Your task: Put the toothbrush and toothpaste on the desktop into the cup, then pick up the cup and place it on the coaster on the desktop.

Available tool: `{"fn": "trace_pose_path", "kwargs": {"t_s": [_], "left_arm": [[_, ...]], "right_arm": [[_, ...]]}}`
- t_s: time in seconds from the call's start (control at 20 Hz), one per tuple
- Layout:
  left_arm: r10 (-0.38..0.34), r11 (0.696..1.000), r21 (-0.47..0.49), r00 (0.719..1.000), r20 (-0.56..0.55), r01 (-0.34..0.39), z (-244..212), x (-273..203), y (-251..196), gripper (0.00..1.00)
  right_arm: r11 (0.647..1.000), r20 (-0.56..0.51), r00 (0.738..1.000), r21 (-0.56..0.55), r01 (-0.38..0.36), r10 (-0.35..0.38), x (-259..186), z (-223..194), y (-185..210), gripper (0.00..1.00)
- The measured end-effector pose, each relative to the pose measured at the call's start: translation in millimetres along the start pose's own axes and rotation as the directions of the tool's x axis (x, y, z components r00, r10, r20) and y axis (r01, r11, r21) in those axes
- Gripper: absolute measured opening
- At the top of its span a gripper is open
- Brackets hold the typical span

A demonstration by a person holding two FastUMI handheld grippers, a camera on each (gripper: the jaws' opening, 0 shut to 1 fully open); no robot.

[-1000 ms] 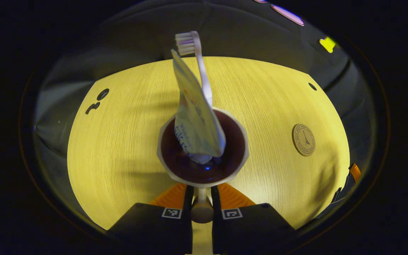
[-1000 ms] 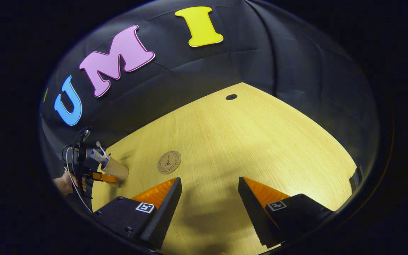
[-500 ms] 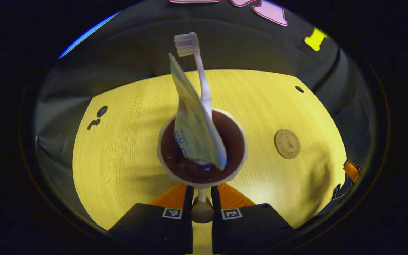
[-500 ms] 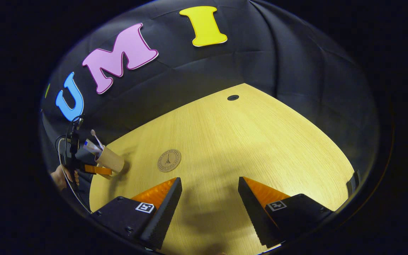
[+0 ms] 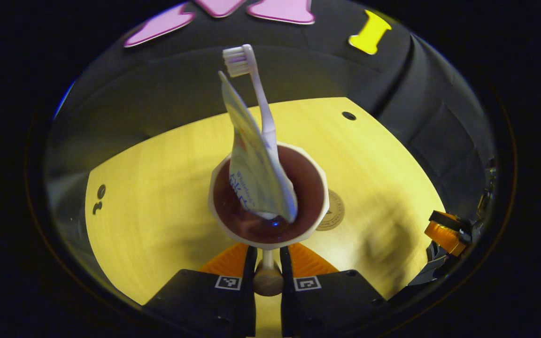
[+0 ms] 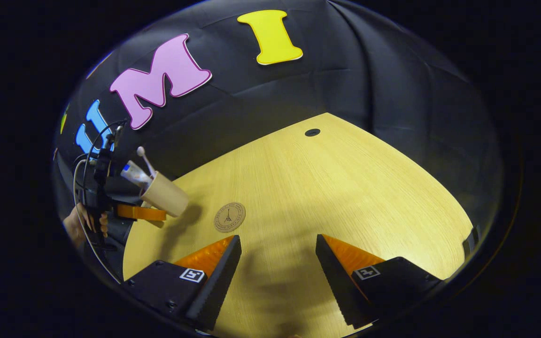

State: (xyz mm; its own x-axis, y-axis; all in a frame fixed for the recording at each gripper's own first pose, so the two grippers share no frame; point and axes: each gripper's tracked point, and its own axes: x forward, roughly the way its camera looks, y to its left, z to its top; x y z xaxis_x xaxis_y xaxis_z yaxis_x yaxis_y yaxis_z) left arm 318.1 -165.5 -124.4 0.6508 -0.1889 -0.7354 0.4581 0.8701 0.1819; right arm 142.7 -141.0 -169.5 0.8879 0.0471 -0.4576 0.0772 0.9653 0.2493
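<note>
Left gripper view: the left gripper (image 5: 267,263) is pinched on the handle (image 5: 267,277) of the cup (image 5: 268,197), one finger on each side of it. The cup is held above the table (image 5: 158,188), and its rim partly hides the coaster (image 5: 334,211) lying on the table beyond it. The toothbrush (image 5: 256,94) and the toothpaste (image 5: 251,169) stand inside the cup, leaning together, bristles up. The right gripper (image 5: 444,232) shows at the right edge. Right gripper view: the right gripper (image 6: 277,263) hangs over the table (image 6: 327,188) with its fingers spread wide apart and nothing between them. At the left, a hand (image 6: 85,225) holds the left gripper (image 6: 141,213), which carries the cup (image 6: 165,197) tilted, off the table, near the coaster (image 6: 229,217) but not over it. The toothbrush (image 6: 146,162) and toothpaste (image 6: 134,173) stick out of the cup.
</note>
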Motion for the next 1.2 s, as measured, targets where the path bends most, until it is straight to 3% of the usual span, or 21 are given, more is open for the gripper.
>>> {"fn": "trace_pose_path", "kwargs": {"t_s": [0.1,0.15,0.4,0.45,0.65,0.7,0.75,1.0,1.05,1.2], "left_arm": [[-0.02,0.999,0.043,1.0,-0.017,0.021,3.9,12.3,-21.2,0.25],[-0.027,0.998,0.06,0.999,-0.027,0.028,4.3,19.1,-28.2,0.21],[-0.038,0.993,0.107,0.997,-0.061,0.044,3.4,46.4,-57.5,0.31],[-0.03,0.992,0.118,0.998,-0.063,0.038,2.0,51.4,-58.8,0.27],[-0.024,0.991,0.127,0.995,-0.093,0.036,-2.7,54.9,-63.2,0.27],[-0.028,0.99,0.132,0.995,-0.099,0.041,-4.2,57.3,-65.2,0.31],[-0.03,0.99,0.137,0.994,-0.102,0.044,-3.9,59.0,-64.7,0.27],[-0.007,0.988,0.155,0.993,-0.118,0.025,-4.8,59.3,-62.8,0.28],[0.0,0.987,0.161,0.992,-0.127,0.021,-6.4,59.0,-61.8,0.24],[0.009,0.988,0.156,0.995,-0.103,0.007,-3.8,55.7,-62.3,0.32]], "right_arm": [[1.0,0.009,1.0,0.004,-0.002,0.002,-0.2,2.1,1.5,0.98],[1.0,0.011,1.0,0.005,-0.002,0.002,-1.3,1.9,2.6,0.98],[1.0,0.007,1.0,0.004,-0.008,0.008,-7.4,-5.3,1.4,0.98],[1.0,0.006,1.0,0.005,-0.009,0.009,-8.6,-5.5,1.2,0.98],[1.0,0.002,1.0,0.013,-0.005,0.005,-10.0,-6.1,-1.7,0.98],[1.0,0.001,1.0,0.016,-0.003,0.003,-10.4,-6.5,-3.5,0.98],[1.0,-0.002,1.0,0.02,0.0,0.0,-11.3,-7.7,-5.0,0.98],[0.999,-0.017,1.0,0.039,0.004,-0.003,-11.0,-12.7,-8.0,0.98],[0.999,-0.017,1.0,0.036,0.002,-0.001,-11.6,-13.5,-7.6,0.98],[1.0,-0.021,1.0,0.021,-0.007,0.007,-13.0,-15.4,-5.8,0.98]]}}
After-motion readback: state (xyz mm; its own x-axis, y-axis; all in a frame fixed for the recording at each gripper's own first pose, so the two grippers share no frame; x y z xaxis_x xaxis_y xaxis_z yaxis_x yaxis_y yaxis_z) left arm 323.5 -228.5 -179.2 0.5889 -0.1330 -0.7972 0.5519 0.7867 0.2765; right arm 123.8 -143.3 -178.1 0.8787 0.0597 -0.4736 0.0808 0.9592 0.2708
